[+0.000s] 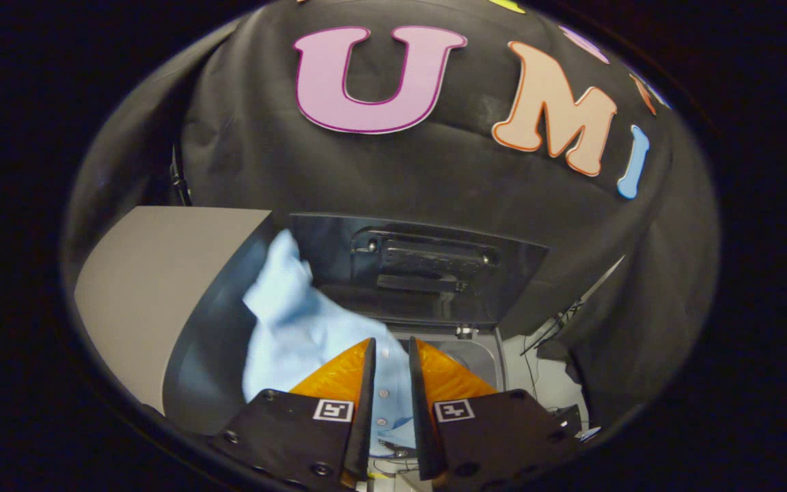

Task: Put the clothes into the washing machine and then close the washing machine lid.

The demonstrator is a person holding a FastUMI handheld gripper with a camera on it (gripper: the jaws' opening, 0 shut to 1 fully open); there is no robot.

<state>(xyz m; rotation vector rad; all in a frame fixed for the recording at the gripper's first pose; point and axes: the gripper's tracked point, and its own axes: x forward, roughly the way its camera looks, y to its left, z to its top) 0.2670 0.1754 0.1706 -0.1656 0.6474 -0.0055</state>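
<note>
Light blue buttoned shirt [298, 328] is pinched between gripper [391, 355] fingers, draped before the raised dark washing machine lid [427, 270]; grey tabletop [154, 273] alongside.

Light-blue shirt [298, 328] motion-blurred, its lower part hidden behind the gripper [391, 359] fingers, which pinch it. Washing machine [161, 294] tub opening beyond the fingers mostly covered by shirt.

gripper-mounted fisheye, close above washing machine [427, 273]
</note>
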